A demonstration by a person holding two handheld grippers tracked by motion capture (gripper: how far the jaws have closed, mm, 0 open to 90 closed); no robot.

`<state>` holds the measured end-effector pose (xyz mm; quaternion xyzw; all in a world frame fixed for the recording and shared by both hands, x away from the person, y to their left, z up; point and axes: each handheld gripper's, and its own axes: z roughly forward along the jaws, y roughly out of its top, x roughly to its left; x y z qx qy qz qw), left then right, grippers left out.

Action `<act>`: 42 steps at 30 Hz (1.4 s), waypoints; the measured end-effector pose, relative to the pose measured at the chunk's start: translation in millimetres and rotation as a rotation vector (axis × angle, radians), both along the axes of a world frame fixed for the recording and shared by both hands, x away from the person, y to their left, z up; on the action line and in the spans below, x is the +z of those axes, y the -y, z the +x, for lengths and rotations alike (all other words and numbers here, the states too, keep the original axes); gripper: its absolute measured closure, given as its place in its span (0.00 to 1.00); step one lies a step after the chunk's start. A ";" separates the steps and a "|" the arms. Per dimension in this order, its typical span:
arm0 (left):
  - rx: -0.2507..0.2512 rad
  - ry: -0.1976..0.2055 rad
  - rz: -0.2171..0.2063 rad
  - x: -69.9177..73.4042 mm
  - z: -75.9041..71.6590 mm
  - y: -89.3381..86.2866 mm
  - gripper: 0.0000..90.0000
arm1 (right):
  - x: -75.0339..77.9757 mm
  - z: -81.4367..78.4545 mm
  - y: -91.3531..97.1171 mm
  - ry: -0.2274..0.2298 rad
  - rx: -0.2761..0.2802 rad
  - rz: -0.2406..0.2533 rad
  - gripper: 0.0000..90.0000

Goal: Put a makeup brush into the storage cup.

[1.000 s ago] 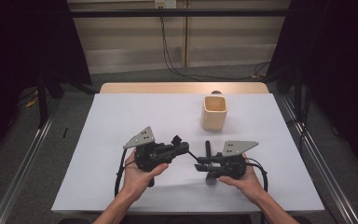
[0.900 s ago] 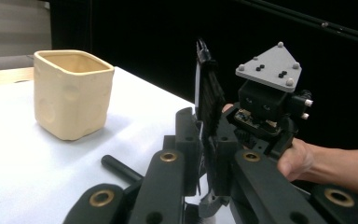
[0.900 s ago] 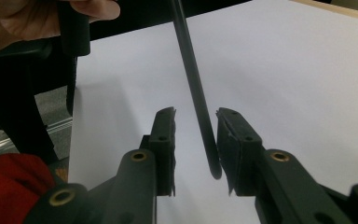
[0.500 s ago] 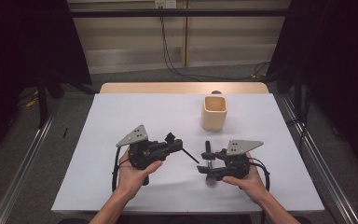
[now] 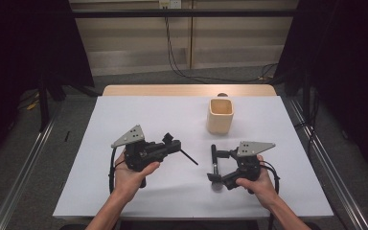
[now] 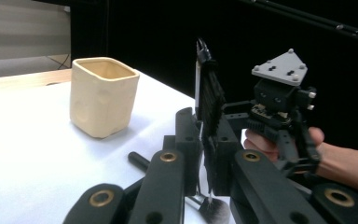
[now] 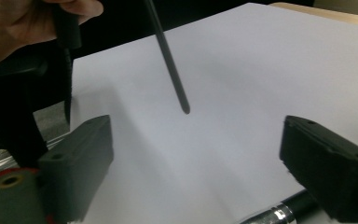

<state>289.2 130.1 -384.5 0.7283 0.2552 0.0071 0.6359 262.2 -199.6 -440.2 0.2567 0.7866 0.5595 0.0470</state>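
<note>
The makeup brush [image 5: 214,165] lies flat on the white sheet, just in front of the right gripper [image 5: 216,165]. Its long axis runs from the far side of the table toward the person. The bristle head is at the near end, and the dark handle points roughly toward the cup [image 5: 220,116]. In the right gripper view its silver ferrule [image 7: 279,212] shows low down beside one jaw of the right gripper [image 7: 196,154]. Those jaws have just been opening. They stand wide apart, and neither pad presses on the brush.

To the left, well apart from the brush, the left gripper [image 5: 176,146] is clamped tight on a thin black rod [image 5: 189,157]. The rod juts from the jaw tips, slanting toward the person and toward the right gripper. In the right gripper view the rod [image 7: 170,60] comes down from the top and ends in a blunt tip over bare sheet. The left gripper view looks along the rod [image 6: 209,98], which rises between the closed jaws. Beyond it are the brush head [image 6: 214,210] and the other hand with its gripper [image 6: 279,107].

The cream, square-mouthed cup [image 6: 103,95] stands upright farther back, right of centre. The table [image 5: 148,115] is covered in white, with a strip of pale wood at its far edge. Around it are grey carpet, metal rails at both sides, dark curtains, and a pale wall panel with hanging cables.
</note>
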 end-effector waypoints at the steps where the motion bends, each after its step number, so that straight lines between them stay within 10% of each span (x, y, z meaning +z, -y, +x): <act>1: 0.002 0.000 0.003 0.4 0.5 -0.7 0.95 | 0.2 -0.2 0.0 0.000 0.004 0.002 0.08; 42: -0.132 -0.001 0.262 29.1 14.4 17.6 0.95 | 7.7 0.8 -18.5 0.066 0.034 0.022 0.10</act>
